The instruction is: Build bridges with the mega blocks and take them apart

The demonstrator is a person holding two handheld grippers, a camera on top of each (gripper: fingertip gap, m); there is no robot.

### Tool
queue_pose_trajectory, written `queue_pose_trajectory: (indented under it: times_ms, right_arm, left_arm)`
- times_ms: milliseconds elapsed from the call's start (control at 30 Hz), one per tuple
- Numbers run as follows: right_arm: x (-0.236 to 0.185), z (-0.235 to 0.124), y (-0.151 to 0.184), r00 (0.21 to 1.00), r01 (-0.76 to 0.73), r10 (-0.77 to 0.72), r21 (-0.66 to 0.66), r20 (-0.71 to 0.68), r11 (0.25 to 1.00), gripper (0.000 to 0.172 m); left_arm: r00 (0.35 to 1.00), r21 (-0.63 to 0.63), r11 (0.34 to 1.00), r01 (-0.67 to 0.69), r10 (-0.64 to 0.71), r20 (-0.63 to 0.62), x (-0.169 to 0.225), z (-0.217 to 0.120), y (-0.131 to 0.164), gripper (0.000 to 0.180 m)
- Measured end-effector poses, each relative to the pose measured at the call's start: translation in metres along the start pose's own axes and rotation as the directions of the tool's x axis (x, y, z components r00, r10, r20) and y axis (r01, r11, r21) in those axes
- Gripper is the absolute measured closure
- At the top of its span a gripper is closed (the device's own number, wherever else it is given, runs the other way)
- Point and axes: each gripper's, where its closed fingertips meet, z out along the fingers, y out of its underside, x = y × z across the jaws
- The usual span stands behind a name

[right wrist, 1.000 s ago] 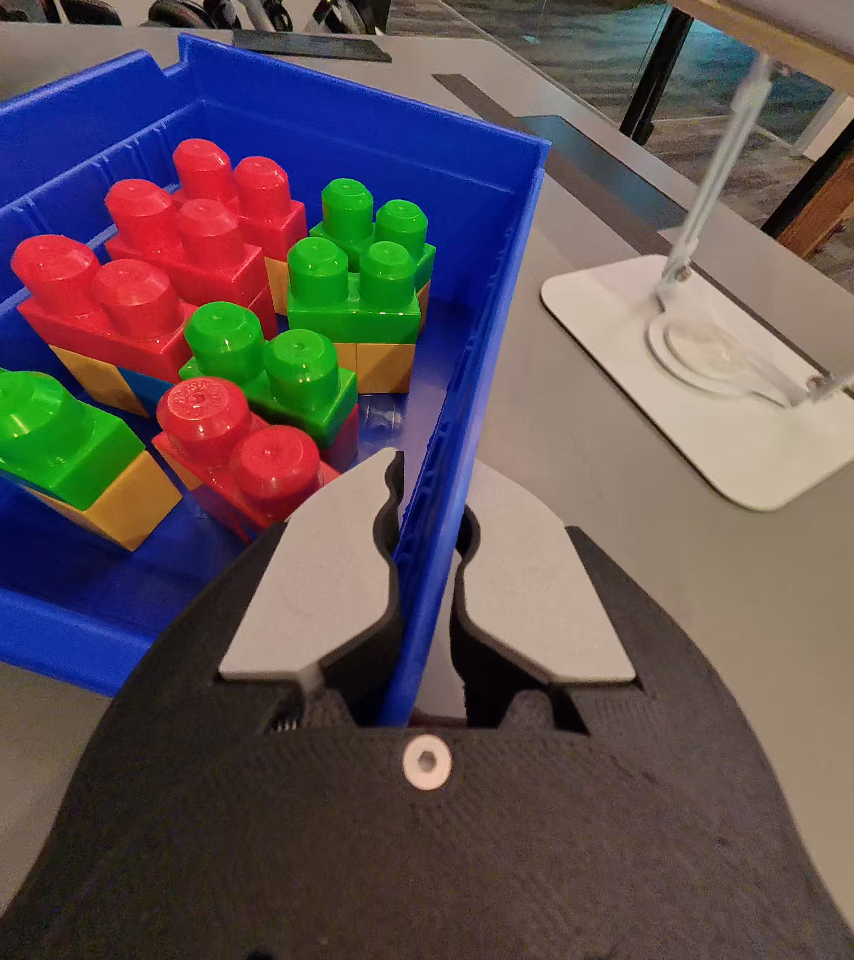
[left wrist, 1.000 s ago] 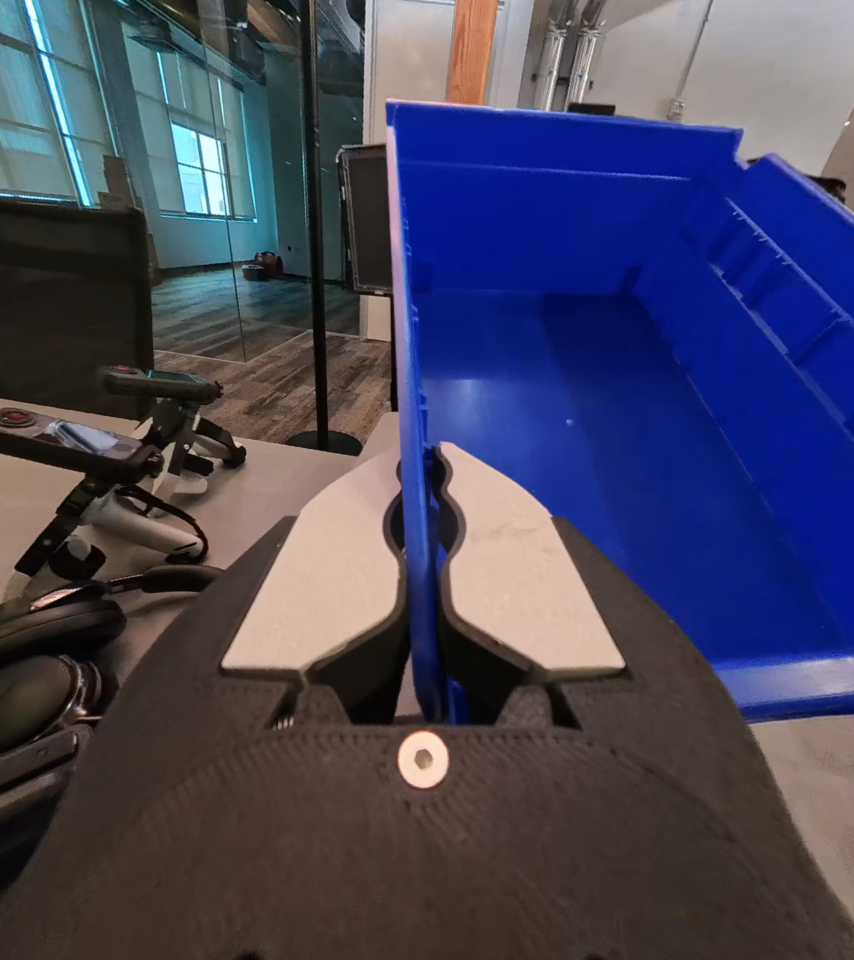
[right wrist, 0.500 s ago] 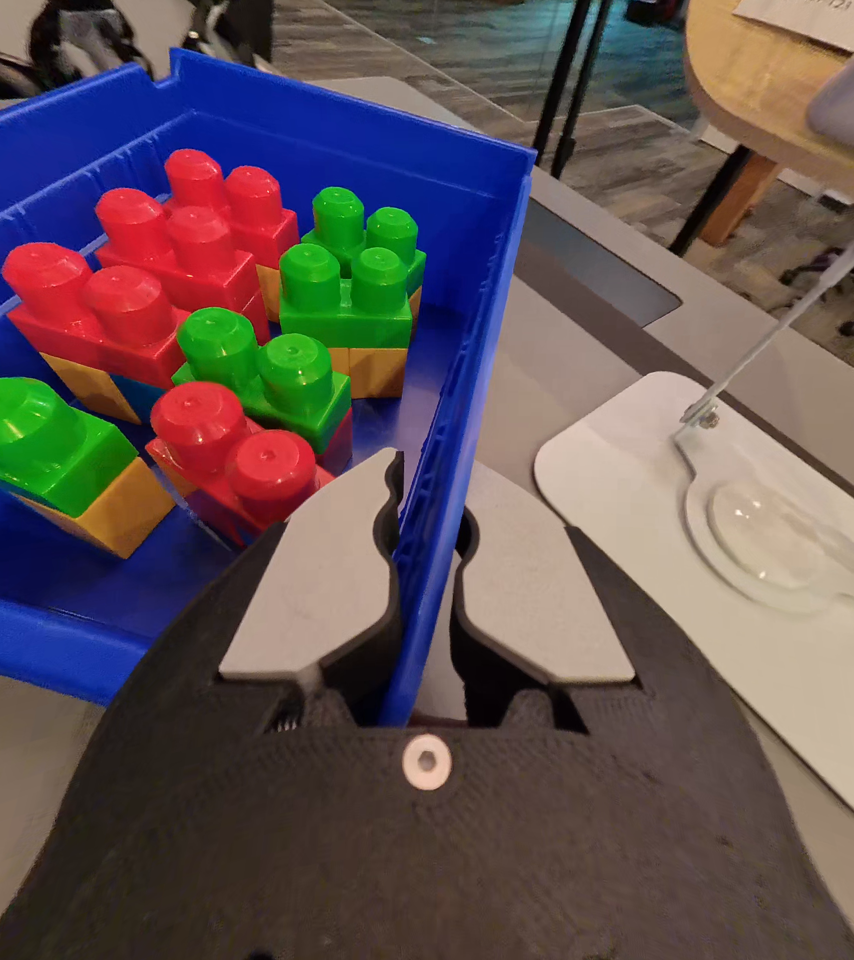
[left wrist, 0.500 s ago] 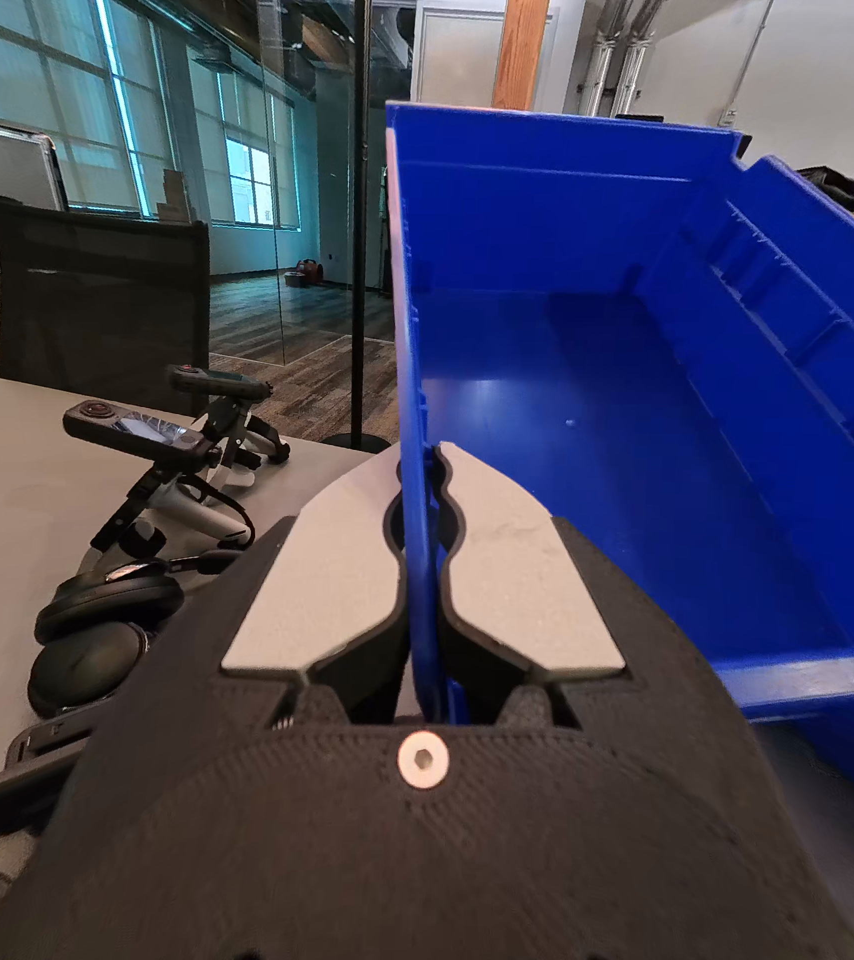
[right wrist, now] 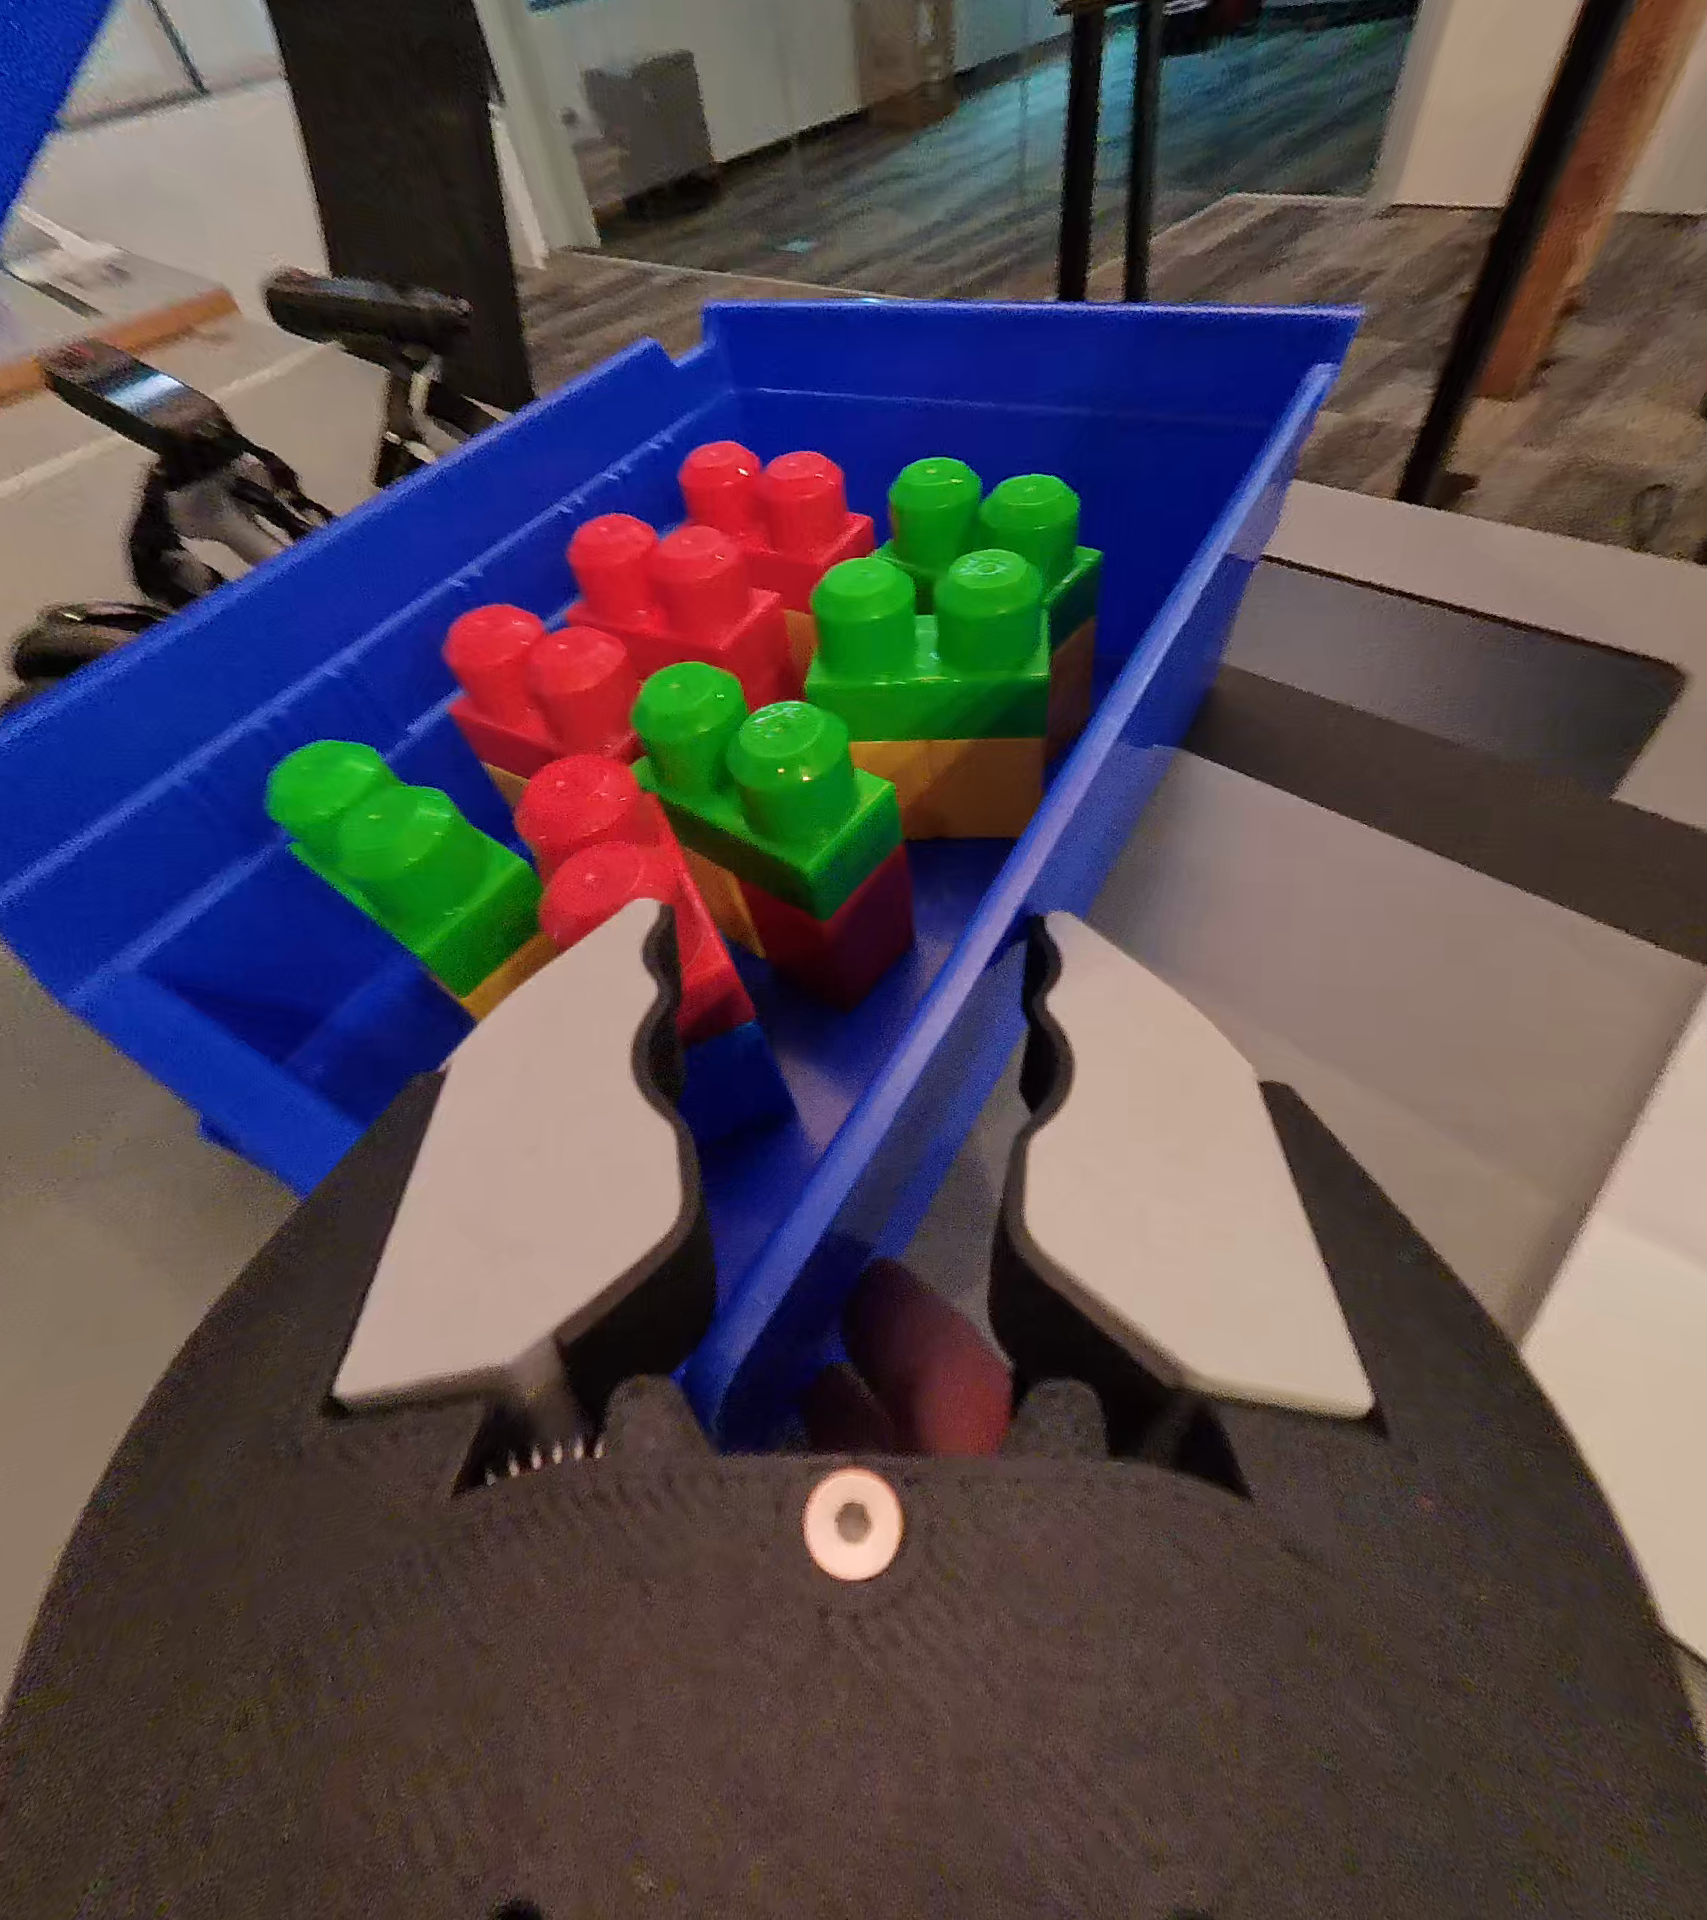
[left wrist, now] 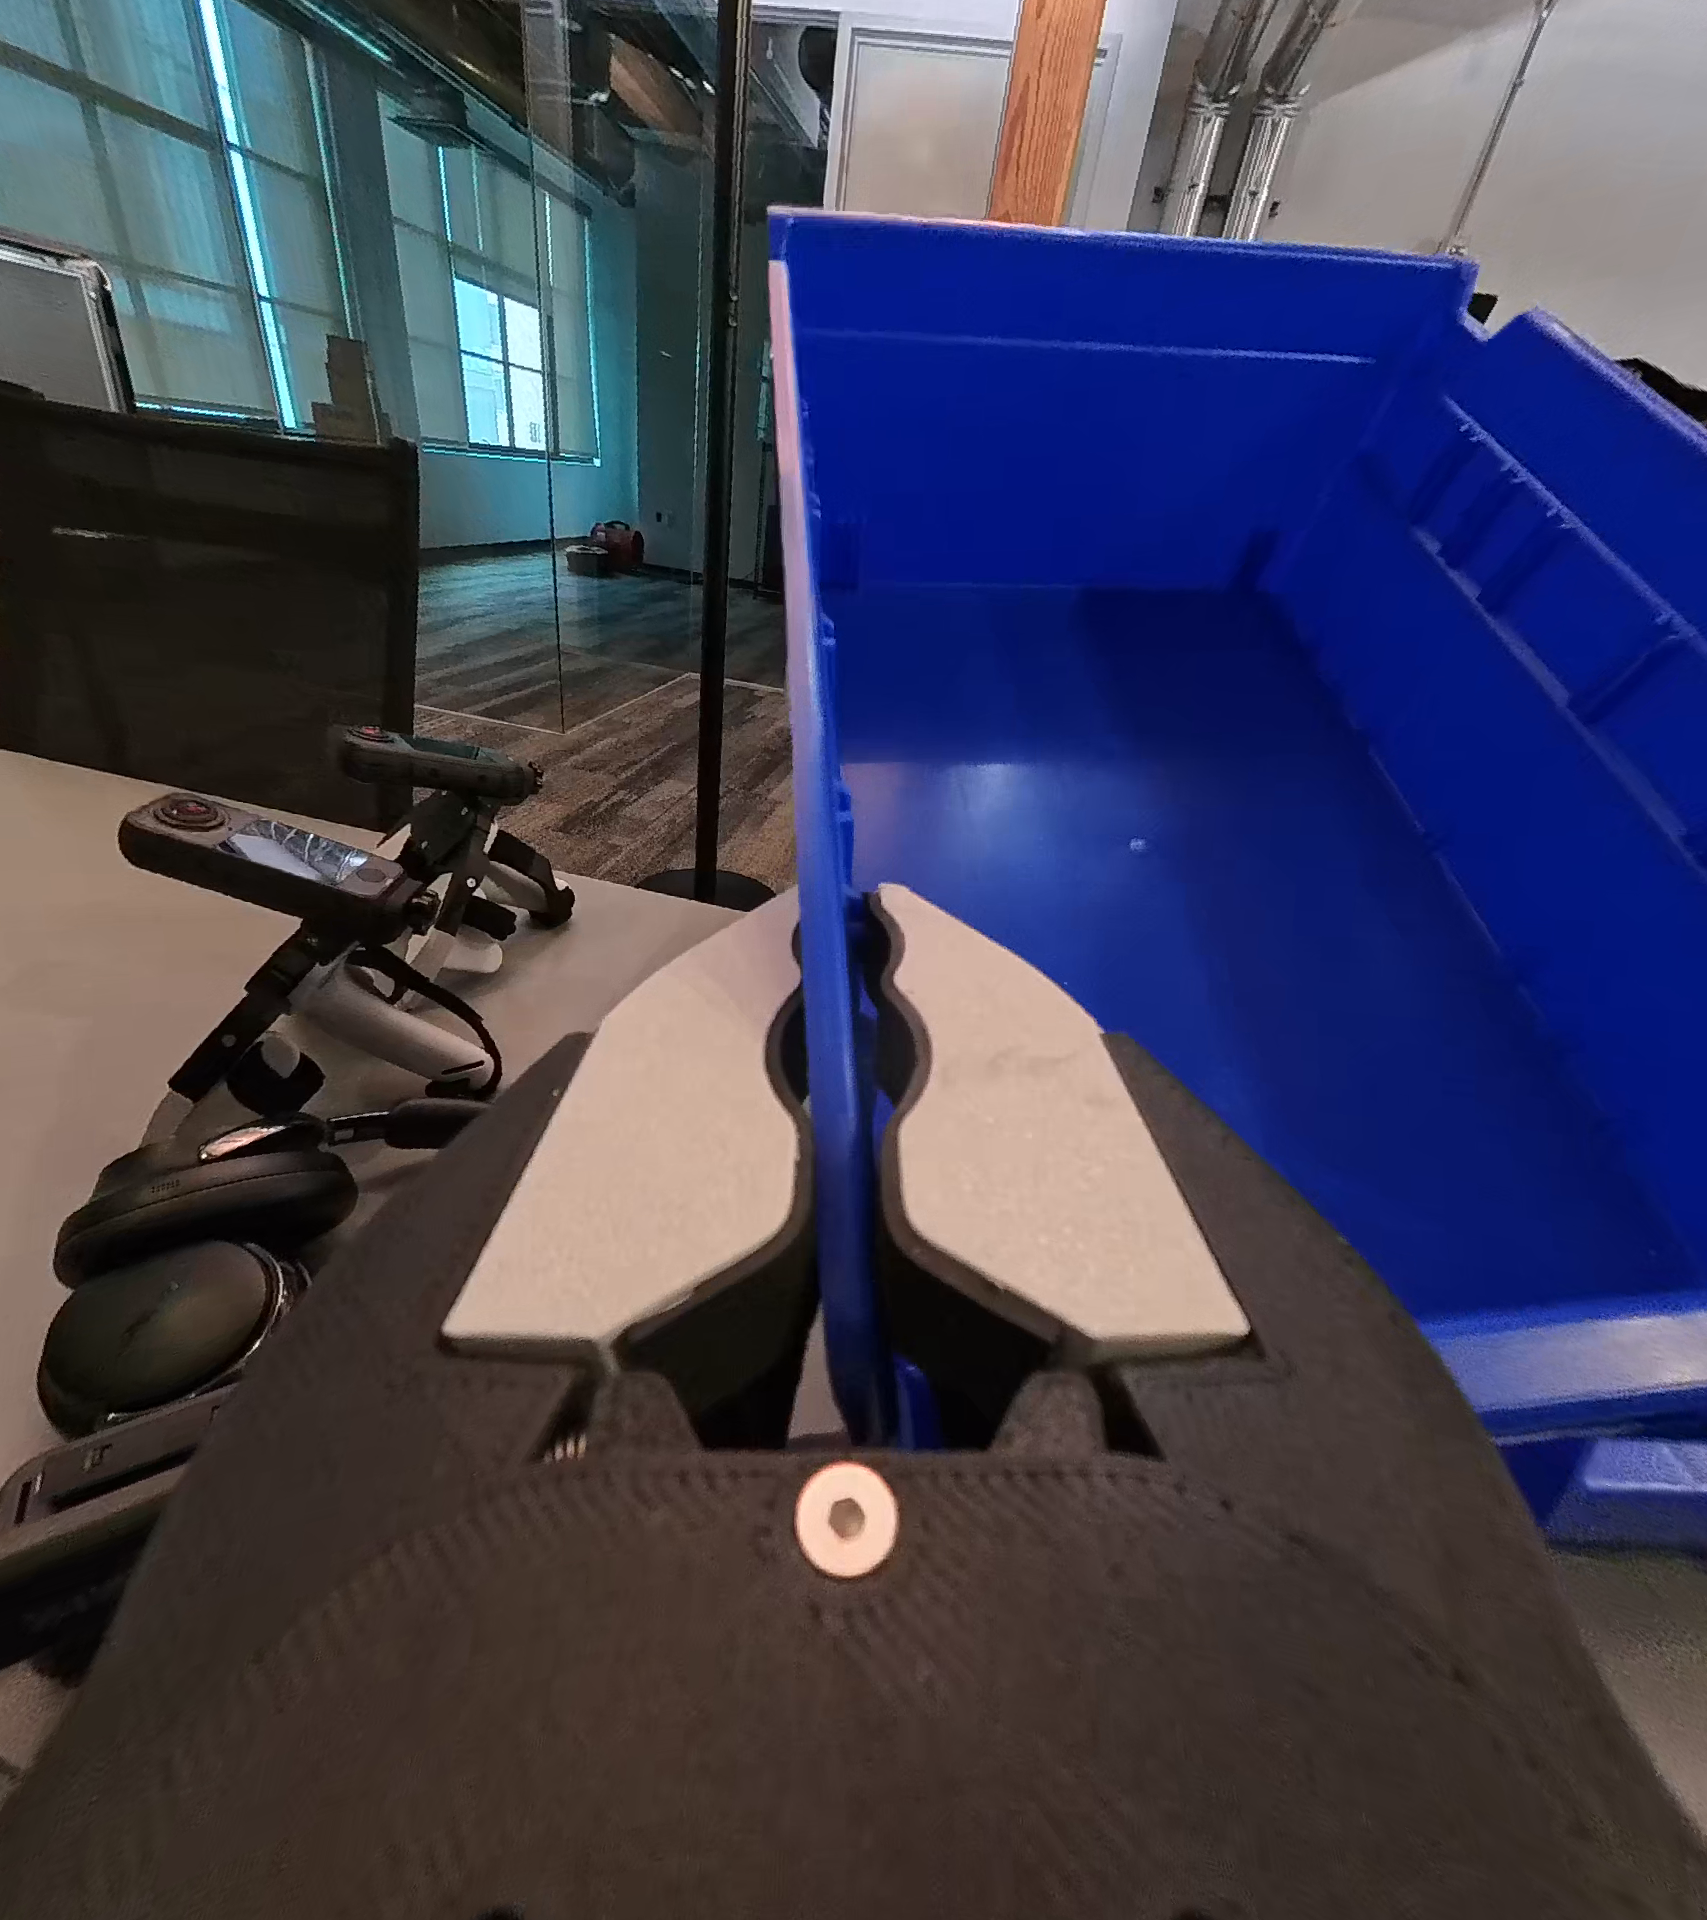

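The work looks barely begun: the mega blocks [right wrist: 776,665] all sit in short stacks inside a blue bin [right wrist: 1192,665] whose right wall the spread right tool [right wrist: 844,925] straddles untouched, while the left tool [left wrist: 833,904] pinches an empty blue bin's [left wrist: 1244,831] wall, with no bridge in sight.

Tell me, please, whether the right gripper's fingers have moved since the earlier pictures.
Yes. The right gripper has opened: its fingers clamped the blue bin's wall before and now stand clear on both sides.
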Motion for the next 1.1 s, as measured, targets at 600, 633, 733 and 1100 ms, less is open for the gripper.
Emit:
queue_pose_trajectory:
  times_ms: [600, 633, 733, 1100]
  right_arm:
    - [-0.063, -0.033, 0.014, 0.949, -0.061, 0.057, 0.002, 0.309, 0.998, 0.124]
    - [-0.06, -0.041, 0.008, 0.951, -0.077, 0.062, 0.037, 0.304, 0.996, 0.126]
    - [-0.053, -0.072, -0.021, 0.951, -0.089, 0.037, 0.156, 0.308, 0.984, 0.119]
    - [-0.049, -0.133, -0.123, 0.931, -0.243, 0.14, 0.288, 0.336, 0.926, 0.09]
  left_arm:
    - [0.995, 0.03, 0.999, -0.036, 0.038, -0.096, 0.049, 0.004, -0.011, 0.175]
    - [0.994, 0.036, 0.999, -0.039, 0.042, -0.099, 0.052, 0.004, -0.012, 0.175]
    - [0.991, 0.072, 0.996, -0.06, 0.068, -0.118, 0.069, 0.001, -0.02, 0.175]
    - [0.872, 0.195, 0.861, -0.47, 0.487, -0.051, 0.208, -0.023, -0.056, 0.175]
